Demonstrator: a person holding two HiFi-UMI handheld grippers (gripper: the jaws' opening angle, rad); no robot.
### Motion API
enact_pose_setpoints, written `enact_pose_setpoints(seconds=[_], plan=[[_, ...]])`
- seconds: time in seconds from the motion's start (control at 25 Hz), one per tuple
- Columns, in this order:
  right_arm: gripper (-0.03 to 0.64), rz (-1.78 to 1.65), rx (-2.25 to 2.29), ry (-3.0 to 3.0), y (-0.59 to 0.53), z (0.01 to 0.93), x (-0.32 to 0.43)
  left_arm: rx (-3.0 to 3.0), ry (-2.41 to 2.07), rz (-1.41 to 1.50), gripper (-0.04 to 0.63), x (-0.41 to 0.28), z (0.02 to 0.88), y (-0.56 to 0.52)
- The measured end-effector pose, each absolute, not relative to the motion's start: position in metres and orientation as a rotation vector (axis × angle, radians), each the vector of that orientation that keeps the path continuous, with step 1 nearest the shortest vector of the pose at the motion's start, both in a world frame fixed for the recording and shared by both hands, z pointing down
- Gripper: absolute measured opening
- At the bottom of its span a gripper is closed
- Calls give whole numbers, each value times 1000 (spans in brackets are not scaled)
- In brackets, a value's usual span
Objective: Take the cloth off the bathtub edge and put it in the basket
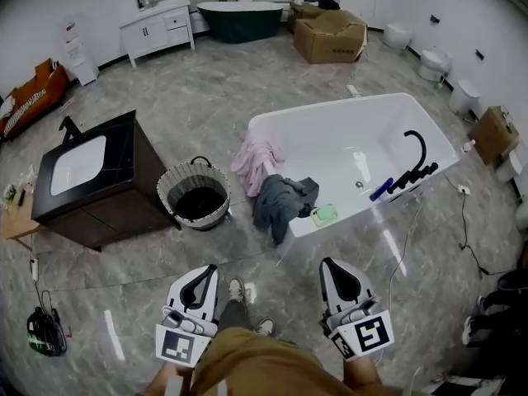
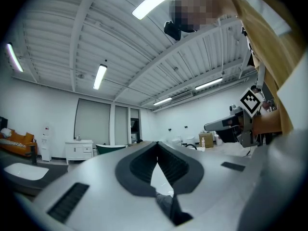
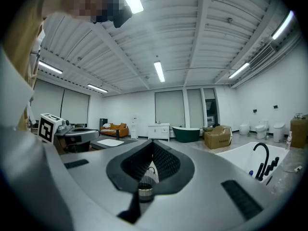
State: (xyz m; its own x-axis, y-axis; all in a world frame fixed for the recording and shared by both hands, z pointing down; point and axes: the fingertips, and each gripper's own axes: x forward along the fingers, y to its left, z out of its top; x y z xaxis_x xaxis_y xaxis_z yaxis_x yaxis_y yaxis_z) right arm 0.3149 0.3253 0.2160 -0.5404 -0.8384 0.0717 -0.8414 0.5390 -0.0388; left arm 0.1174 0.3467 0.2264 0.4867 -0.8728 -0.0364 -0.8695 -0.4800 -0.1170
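Jaws clenched empty; left gripper [image 1: 209,269] and right gripper [image 1: 327,263] point level (abreast).

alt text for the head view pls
A pink cloth and a grey cloth hang over the near edge of a white bathtub, with a woven basket on the floor at its left. The left gripper and right gripper sit low in front, shut and empty.

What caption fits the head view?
Left hand-held gripper and right hand-held gripper, both shut, face a bathtub draped with grey cloth, basket beside.
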Motion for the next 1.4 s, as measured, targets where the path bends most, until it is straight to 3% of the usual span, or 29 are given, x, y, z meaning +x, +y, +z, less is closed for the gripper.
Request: enact_pose_setpoints(seconds=[0.52,1.0,1.4], plan=[[4,135,1556,-2613,248,228,313,-2696,1470,-15,8,113,247,253],[4,104,1534,-2557,97,218,248,-2783,1415,55,8,67,249,100],[5,151,1577,-2469,37,231,226,-2867,1342,19,8,44,264,25]])
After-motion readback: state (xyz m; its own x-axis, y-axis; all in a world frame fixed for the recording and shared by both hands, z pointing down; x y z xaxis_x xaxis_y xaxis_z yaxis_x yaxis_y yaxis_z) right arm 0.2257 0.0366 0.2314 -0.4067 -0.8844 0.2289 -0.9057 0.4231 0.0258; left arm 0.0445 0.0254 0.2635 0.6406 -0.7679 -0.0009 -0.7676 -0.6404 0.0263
